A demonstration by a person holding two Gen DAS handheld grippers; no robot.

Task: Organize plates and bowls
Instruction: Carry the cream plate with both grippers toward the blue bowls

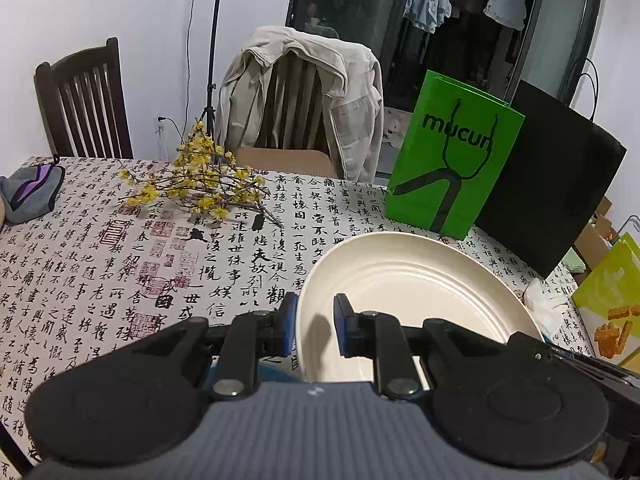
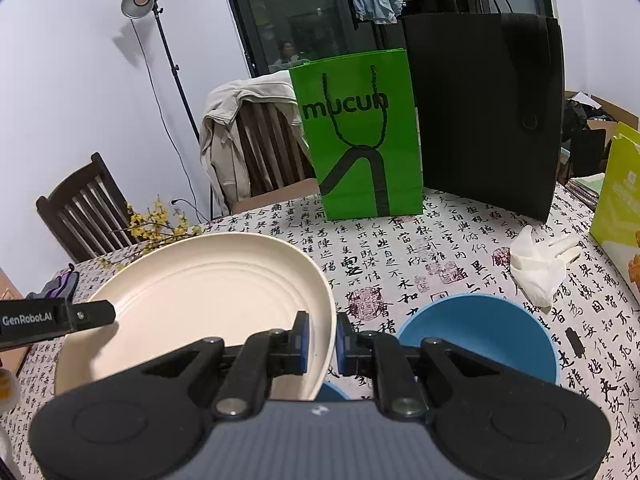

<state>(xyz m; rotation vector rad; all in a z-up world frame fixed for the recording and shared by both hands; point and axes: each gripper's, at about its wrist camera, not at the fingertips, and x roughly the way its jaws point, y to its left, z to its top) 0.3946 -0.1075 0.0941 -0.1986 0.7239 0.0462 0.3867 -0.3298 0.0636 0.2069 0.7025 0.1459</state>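
Only from the right wrist shows a blue bowl (image 2: 480,332), seemingly empty, beside the plate (image 2: 200,300).

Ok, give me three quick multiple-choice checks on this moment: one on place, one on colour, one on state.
1. Where is the bowl relative to the plate in the right wrist view?
A left
B right
C on it

2. What colour is the bowl?
A blue
B green
C white

3. What are the two tongs doing with the plate?
A both open above it
B only the left tongs grips
C left and right tongs each clamp its rim

B: the bowl sits right of the plate.
A: its inside is blue.
C: pads pinch opposite rims.
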